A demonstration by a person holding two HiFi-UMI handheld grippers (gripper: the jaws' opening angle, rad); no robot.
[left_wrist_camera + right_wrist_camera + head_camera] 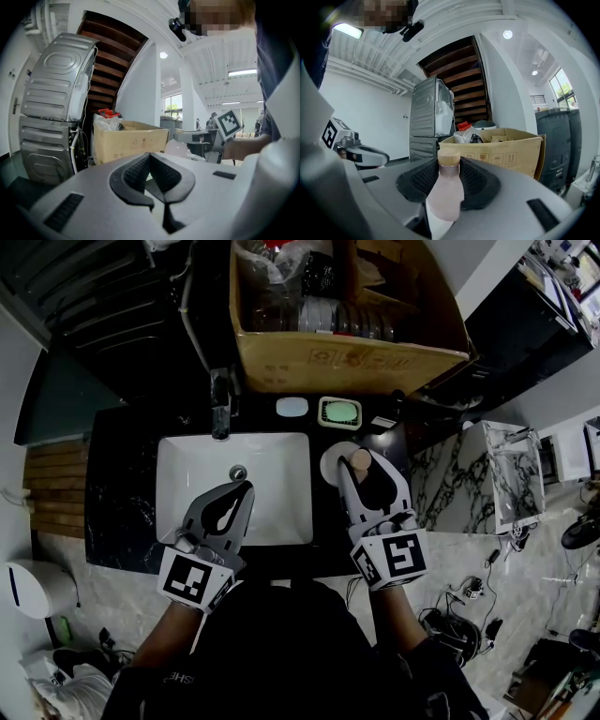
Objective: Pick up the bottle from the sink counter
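Observation:
A pale pink bottle with a tan cap sits between the jaws of my right gripper, cap pointing away along the jaws. The pads press on its neck and body from both sides. In the head view my right gripper hovers over the black counter just right of the white sink, with the bottle's cap at its tips. My left gripper hangs over the sink basin with its jaws closed together and nothing between them; in the left gripper view its tips meet.
A faucet stands behind the sink. A pale soap bar and a green soap dish lie at the counter's back edge, and a white round object lies by the right gripper's tips. A large open cardboard box stands behind. A marble-patterned unit is to the right.

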